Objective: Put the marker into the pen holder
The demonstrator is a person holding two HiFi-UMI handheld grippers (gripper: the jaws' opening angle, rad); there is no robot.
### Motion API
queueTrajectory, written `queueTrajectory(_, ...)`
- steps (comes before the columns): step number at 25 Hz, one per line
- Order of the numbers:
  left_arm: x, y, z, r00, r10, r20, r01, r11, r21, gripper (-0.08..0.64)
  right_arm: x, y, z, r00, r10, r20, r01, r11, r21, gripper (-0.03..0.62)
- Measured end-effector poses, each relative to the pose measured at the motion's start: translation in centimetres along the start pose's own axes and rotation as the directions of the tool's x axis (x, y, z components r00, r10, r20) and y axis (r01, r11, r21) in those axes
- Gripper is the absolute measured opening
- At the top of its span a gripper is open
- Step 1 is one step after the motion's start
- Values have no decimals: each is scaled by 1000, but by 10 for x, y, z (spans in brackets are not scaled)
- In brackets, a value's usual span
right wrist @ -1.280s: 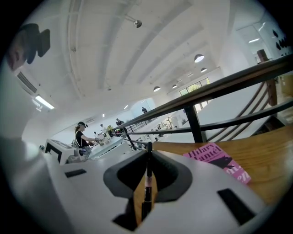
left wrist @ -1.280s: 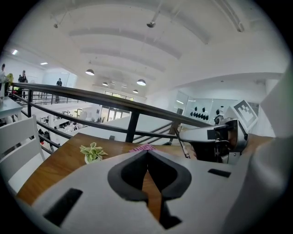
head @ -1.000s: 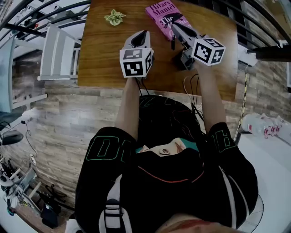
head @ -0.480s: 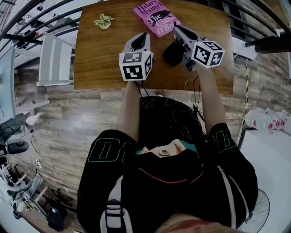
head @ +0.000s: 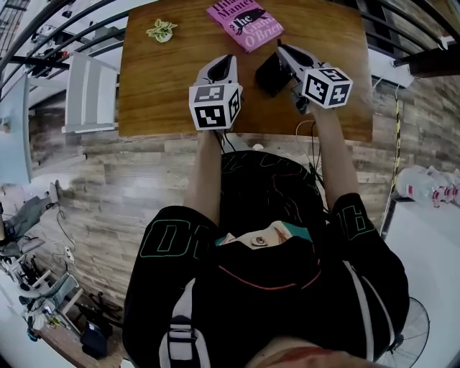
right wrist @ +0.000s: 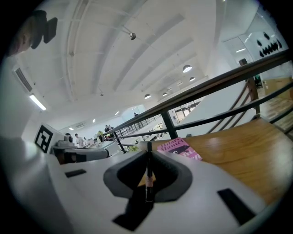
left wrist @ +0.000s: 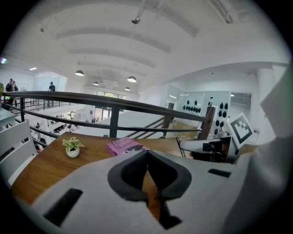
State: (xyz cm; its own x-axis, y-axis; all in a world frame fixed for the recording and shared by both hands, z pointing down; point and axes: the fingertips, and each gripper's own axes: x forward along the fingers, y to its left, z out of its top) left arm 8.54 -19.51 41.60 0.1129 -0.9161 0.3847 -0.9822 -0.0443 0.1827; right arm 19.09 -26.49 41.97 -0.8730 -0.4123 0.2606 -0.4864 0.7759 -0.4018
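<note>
My right gripper [right wrist: 149,154] is shut on a thin dark marker [right wrist: 149,176] that stands upright between its pads. In the head view the right gripper [head: 282,51] hangs over the wooden table [head: 165,93], with a black pen holder [head: 270,74] right beside its jaws, to their left. The marker itself is hard to make out there against the black holder. My left gripper [head: 228,60] floats to the left of the holder. Its tips [left wrist: 147,153] meet with nothing between them.
A pink book [head: 244,21] lies at the table's far edge beyond the holder. A small potted plant [head: 161,30] sits at the far left. A dark railing [left wrist: 114,101] runs behind the table. White shelving [head: 90,93] stands off its left side.
Both grippers have drawn back from the pink book toward the near side. The black holder, not clearly seen a second ago, now shows beside the right jaws. The marker stays gripped.
</note>
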Motion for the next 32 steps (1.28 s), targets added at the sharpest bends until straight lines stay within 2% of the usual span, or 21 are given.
queueTrajectory(9, -13, -18, -20, 999, -7, -45, 8, 1000, 23, 6, -25, -2, -18, 1000, -17, 5, 17, 999, 30, 44)
queueTrajectory(17, -17, -38, -40, 995, -34, -91, 38, 999, 38, 6, -43, 1, -46, 998, -46, -36, 47, 999, 3, 46)
queueTrajectory(25, -18, -57, -63, 989, -62, -131, 65, 998, 19, 6, -64, 0, -66, 995, -81, -51, 80, 996, -25, 46)
queueTrajectory(32, -18, -73, -71, 986, -86, -140, 90, 996, 27, 6, -78, 2, -65, 997, -78, -9, 78, 997, 2, 66)
